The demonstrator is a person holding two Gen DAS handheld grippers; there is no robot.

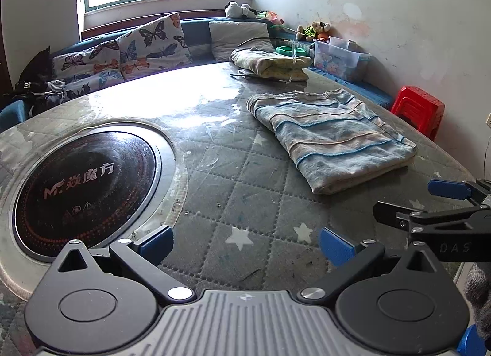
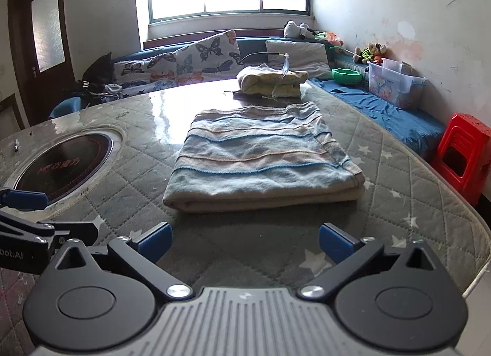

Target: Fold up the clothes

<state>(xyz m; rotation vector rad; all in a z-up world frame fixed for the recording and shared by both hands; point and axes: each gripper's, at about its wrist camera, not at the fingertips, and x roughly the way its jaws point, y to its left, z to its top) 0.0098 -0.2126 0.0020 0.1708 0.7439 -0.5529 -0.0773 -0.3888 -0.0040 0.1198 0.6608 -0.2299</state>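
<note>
A folded striped blue and beige cloth lies flat on the quilted table; it also shows in the right wrist view, straight ahead. My left gripper is open and empty, low over the table, to the left of the cloth and nearer than it. My right gripper is open and empty, just short of the cloth's near fold. Each gripper shows in the other's view: the right one at the right edge, the left one at the left edge.
A round black induction hob is set into the table at left. A folded yellowish garment lies at the table's far side. Behind are butterfly cushions, a clear storage box and a red stool by the right wall.
</note>
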